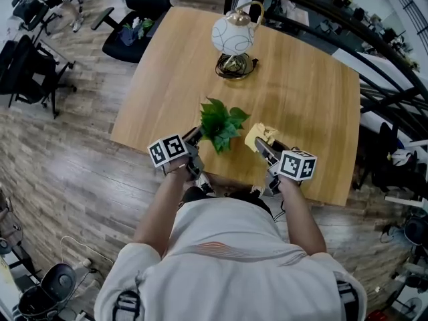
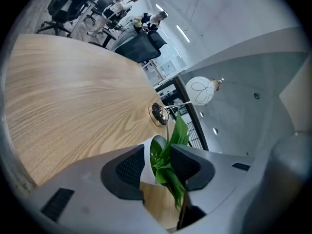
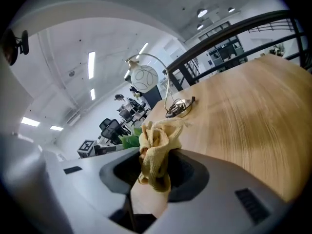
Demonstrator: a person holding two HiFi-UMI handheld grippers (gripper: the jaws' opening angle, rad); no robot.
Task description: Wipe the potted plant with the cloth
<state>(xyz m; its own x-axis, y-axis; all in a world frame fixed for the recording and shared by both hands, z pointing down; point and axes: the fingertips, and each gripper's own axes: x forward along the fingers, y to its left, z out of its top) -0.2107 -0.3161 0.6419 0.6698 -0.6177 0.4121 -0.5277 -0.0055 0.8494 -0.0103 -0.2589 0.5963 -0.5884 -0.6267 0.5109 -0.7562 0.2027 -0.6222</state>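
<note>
A small green plant (image 1: 222,126) in a white pot (image 2: 147,162) stands near the front edge of the wooden table (image 1: 301,92). My left gripper (image 1: 198,136) reaches in from the plant's left. In the left gripper view its jaws stand wide with the pot and leaves (image 2: 175,140) between the pads, which do not clamp it. My right gripper (image 1: 259,146) sits just right of the plant, shut on a bunched yellow cloth (image 3: 156,150). The cloth (image 1: 259,136) lies close to the leaves without touching them. In the right gripper view the leaves (image 3: 129,141) peek out left of the cloth.
A white globe lamp (image 1: 233,35) with a coiled cord stands at the table's far side, beyond the plant. Office chairs (image 1: 134,19) stand past the far left corner. Dark railings (image 1: 374,52) run along the right. The table's near edge lies just under both grippers.
</note>
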